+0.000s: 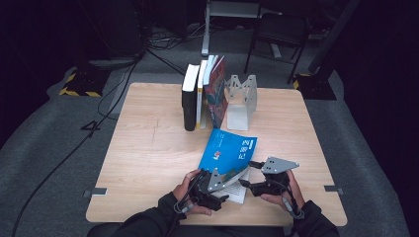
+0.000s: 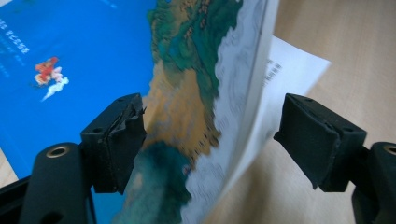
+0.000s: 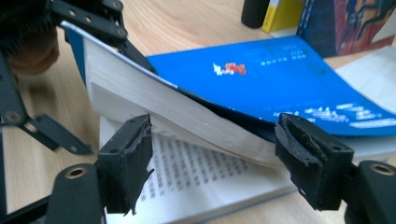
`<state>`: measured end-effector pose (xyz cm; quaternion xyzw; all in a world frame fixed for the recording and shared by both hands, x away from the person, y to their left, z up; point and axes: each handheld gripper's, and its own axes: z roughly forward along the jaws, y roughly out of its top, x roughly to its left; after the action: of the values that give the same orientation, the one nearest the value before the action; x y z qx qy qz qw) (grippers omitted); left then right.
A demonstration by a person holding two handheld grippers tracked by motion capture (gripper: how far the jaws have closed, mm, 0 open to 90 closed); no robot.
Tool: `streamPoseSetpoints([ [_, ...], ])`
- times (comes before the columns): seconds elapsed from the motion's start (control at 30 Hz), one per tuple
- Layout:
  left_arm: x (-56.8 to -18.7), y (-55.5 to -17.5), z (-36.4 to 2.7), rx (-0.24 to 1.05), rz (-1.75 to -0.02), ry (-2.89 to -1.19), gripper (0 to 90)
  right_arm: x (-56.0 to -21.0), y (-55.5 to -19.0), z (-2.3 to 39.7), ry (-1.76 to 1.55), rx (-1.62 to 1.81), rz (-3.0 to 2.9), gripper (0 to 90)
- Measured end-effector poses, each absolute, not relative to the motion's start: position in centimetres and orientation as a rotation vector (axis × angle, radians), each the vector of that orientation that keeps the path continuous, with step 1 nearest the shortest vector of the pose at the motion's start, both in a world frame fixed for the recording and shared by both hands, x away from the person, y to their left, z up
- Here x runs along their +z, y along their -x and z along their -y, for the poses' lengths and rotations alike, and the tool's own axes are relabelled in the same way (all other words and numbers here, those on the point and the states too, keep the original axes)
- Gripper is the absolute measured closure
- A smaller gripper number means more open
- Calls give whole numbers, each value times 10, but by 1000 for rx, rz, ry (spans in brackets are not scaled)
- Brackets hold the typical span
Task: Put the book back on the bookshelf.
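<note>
The blue book [image 1: 229, 152], low in the middle, is being opened; both tongs gape wide, so pages should be lifted slowly.

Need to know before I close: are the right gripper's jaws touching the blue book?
Apart. The right gripper view shows the right gripper with both jaws open, clear of the blue book's lifted page block.

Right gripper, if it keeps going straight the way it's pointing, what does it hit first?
Most likely the blue book: the right gripper points at its lifted block of pages, with the printed open page just below. Its fingers stand open; depth is hard to judge.
</note>
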<state>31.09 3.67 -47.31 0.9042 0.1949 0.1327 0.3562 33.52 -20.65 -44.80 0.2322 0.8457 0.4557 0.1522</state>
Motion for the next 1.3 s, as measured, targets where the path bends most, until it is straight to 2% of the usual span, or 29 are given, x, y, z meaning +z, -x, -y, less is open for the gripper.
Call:
streamPoseSetpoints([
  [0.07, -473, -314, -34, 368, -519, -2328, 260, -447, -336, 205, -662, 1309, -2422, 276],
  [0.17, -470, -319, -33, 386, -528, -2311, 404, -444, -338, 202, -644, 1308, -2412, 276],
  [0.2, -470, -321, -34, 391, -524, -2312, 481, -444, -339, 202, -642, 1308, -2413, 275],
  [0.3, -467, -319, -34, 416, -445, -2337, 628, -444, -340, 203, -629, 1304, -2422, 276],
  [0.43, -464, -318, -36, 436, -429, -2325, 716, -443, -338, 210, -604, 1311, -2426, 287],
  [0.67, -460, -319, -50, 386, -437, -2288, 750, -439, -339, 213, -608, 1311, -2403, 273],
  [0.9, -454, -313, -86, 371, -383, -2239, 794, -433, -342, 199, -447, 1299, -2497, 259],
  [1.13, -453, -310, -106, 335, -370, -2245, 789, -436, -351, 185, -414, 1297, -2519, 259],
  [1.3, -450, -308, -118, 361, -380, -2251, 790, -449, -362, 175, -436, 1239, -2525, 326],
])
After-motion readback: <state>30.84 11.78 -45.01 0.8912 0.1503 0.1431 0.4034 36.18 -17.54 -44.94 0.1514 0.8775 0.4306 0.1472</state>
